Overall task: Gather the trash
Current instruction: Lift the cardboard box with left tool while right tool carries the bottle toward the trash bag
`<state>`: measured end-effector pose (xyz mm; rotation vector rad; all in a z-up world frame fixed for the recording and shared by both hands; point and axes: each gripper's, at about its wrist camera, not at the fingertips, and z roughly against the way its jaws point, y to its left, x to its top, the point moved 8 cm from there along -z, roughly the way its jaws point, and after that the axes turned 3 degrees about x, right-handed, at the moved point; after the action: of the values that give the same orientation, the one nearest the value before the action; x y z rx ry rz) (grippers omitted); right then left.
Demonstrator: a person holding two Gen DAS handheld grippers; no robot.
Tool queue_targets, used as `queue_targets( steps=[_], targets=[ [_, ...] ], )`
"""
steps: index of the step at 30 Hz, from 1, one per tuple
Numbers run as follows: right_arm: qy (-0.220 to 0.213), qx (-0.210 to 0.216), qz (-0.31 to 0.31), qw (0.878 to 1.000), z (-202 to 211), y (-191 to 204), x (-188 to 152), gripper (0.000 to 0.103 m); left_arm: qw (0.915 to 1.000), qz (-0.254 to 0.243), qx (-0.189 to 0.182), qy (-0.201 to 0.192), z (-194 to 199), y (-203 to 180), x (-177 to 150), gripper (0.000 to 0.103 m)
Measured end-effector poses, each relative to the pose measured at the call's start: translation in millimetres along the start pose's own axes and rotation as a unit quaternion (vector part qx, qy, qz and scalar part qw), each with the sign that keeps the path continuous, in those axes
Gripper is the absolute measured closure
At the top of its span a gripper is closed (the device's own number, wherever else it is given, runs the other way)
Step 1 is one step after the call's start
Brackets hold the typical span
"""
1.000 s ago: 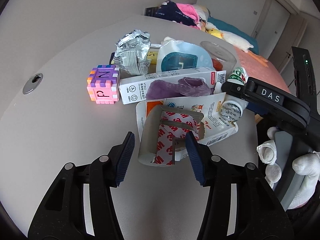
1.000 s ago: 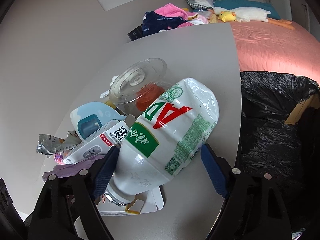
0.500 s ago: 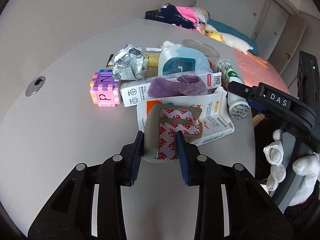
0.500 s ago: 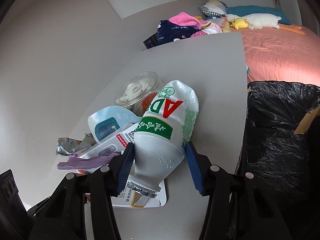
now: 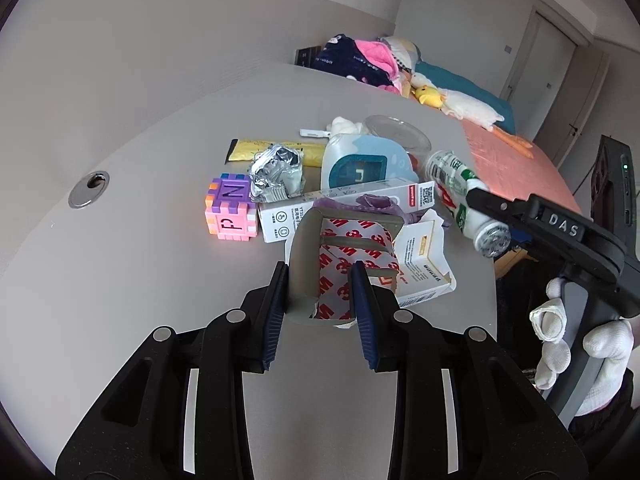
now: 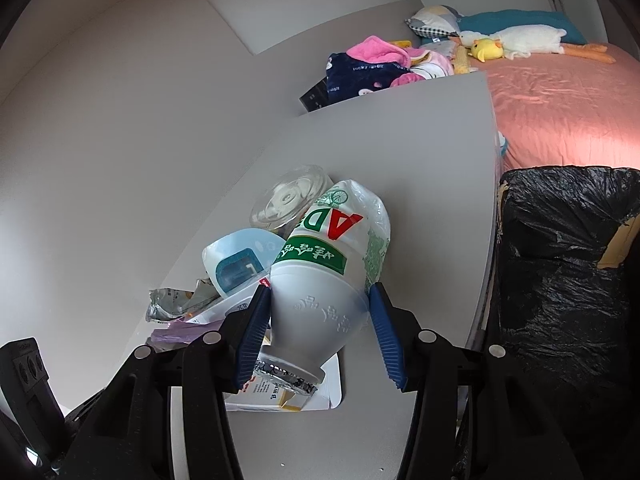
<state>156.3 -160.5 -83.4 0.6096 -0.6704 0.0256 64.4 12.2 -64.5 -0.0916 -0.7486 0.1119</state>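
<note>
Pinching stuff with both hands at once over here. The left claw (image 5: 320, 296) has its blue pads pressed onto a bent piece of grey cardboard (image 5: 304, 248) with red-and-white 3M backing strips, gripping it at the near end, and it looks raised a bit off the grey desk (image 5: 140, 280). The right claw (image 6: 318, 328) is clamped on a white AD drink bottle (image 6: 328, 280) with a green label, pads on either side of the lower body, foil-sealed mouth pointing back toward the handle and the bottle tilted up off the desk. From the left camera you can see that same bottle (image 5: 460, 200) sticking out of the right claw, with a white-gloved hand (image 5: 576, 348) wrapped around the handle.

Rest of the pile sits on the desk: a pink and purple block cube (image 5: 230, 212), a crumpled foil wrapper (image 5: 276, 174), a long white box (image 5: 348, 204) with a purple scrap (image 5: 360, 204) on it, a light blue gadget (image 5: 364, 164), a yellow packet (image 5: 260, 150), a clear plastic lid (image 6: 292, 200), and a torn-open white carton (image 5: 424, 264).

A bin lined with a black bag (image 6: 560, 264) stands just beside the desk's right edge, mouth open. Behind it there's a bed with a pink sheet (image 6: 560, 100) and a plush goose (image 6: 520, 40).
</note>
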Motion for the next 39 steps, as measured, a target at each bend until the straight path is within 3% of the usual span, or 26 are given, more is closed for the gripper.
queue_targets(
  steps=[2, 10, 14, 18, 29, 39],
  targets=[
    [0.015, -0.002, -0.015, 1.0, -10, -7, -5, 0.05, 1.0, -0.001, -0.001, -0.003, 1, 1, 2, 0.071],
    [-0.015, -0.037, 0.007, 0.999, -17, -6, 0, 0.049, 1.0, -0.005, 0.0, -0.008, 12, -1, -2, 0.071],
    [-0.015, -0.06, 0.0, 0.998, -28, -13, 3, 0.035, 1.0, -0.004, 0.0, -0.009, 13, 0, -2, 0.071],
    [-0.01, -0.078, 0.026, 0.997, -38, -15, 5, 0.036, 1.0, -0.001, 0.001, -0.007, 12, 3, -2, 0.071],
    [-0.042, -0.041, 0.016, 0.998, -2, -11, 17, 0.037, 0.9998, -0.007, 0.001, -0.02, 24, -5, 7, 0.071],
    [-0.084, -0.018, -0.002, 0.996, 49, -18, 36, 0.037, 0.9984, -0.032, -0.002, -0.046, 45, -38, 27, 0.071]
  ],
)
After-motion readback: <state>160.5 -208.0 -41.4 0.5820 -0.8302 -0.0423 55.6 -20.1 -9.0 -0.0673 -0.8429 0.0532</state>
